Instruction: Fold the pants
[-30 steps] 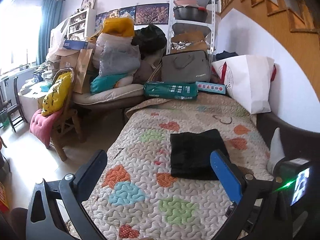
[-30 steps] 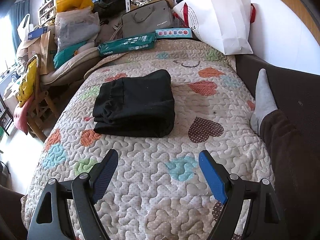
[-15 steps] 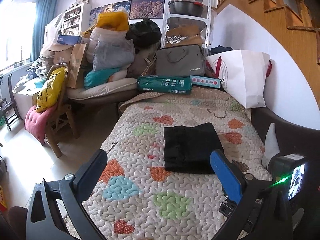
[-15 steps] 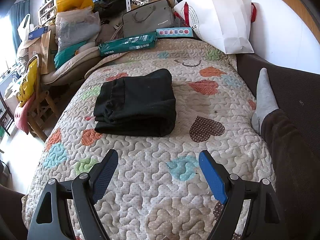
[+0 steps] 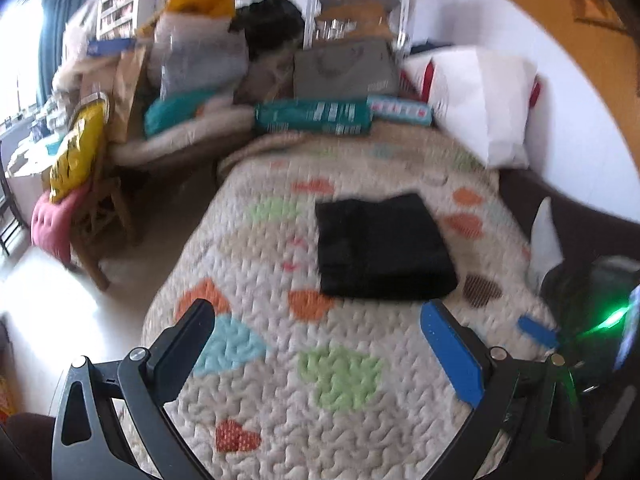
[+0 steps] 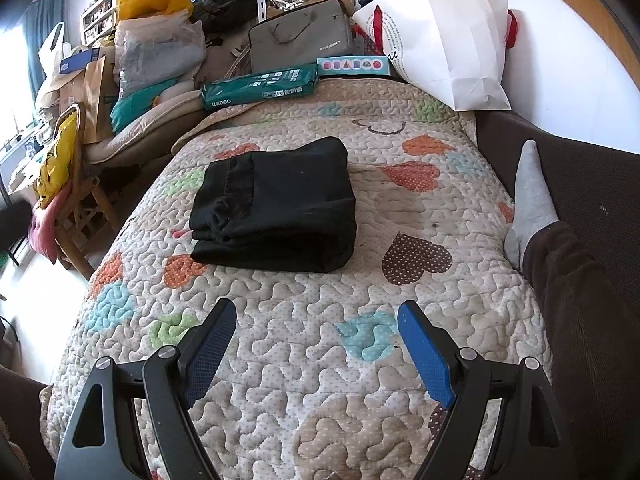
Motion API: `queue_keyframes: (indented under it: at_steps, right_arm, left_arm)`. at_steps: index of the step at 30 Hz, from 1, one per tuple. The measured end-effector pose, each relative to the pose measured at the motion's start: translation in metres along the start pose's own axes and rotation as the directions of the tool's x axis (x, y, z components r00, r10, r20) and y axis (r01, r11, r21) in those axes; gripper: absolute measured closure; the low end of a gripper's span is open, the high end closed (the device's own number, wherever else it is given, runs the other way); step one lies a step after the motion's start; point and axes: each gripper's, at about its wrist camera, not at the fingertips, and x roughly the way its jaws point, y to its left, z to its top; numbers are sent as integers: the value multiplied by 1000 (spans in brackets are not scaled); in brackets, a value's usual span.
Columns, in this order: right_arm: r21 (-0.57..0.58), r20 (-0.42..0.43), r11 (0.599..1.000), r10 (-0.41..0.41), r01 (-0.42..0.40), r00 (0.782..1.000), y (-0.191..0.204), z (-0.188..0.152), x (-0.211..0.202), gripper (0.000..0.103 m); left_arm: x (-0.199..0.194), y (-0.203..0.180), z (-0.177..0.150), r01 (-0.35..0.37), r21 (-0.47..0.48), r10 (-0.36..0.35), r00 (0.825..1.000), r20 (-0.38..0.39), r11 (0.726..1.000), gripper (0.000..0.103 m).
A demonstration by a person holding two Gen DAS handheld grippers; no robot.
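Observation:
The black pants [image 6: 276,204] lie folded in a compact rectangular stack on the heart-patterned quilt [image 6: 320,344], near the bed's middle. They also show in the blurred left wrist view [image 5: 380,248]. My right gripper [image 6: 316,320] is open and empty, held above the quilt short of the pants. My left gripper [image 5: 320,320] is open and empty, also back from the pants and above the quilt. Neither gripper touches the pants.
A white paper bag [image 6: 444,40], a green box [image 6: 260,86] and a grey laptop bag [image 6: 300,40] crowd the bed's far end. A person's socked foot [image 6: 530,196] and leg lie on the right. A wooden chair with cushions [image 6: 60,184] stands left.
The left gripper has tilted and moved quickly, blurring its view, and the pants now sit closer in it. The right gripper has barely moved. The pants stay put.

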Motion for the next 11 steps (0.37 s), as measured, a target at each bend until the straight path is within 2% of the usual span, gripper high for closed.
queue_keyframes:
  at_steps: [5,11]
  right_arm:
    - [2,-5,1000,-3,3,1000,0,-1,3,16]
    - [-10,-14,1000,2,-2,1000,1,-1,6,16]
  left_arm:
    - [19,10,-12,-13,-19,11,997,-72,1000,0]
    - [20,12,-11,-30,-14,29,997,-70,999,0]
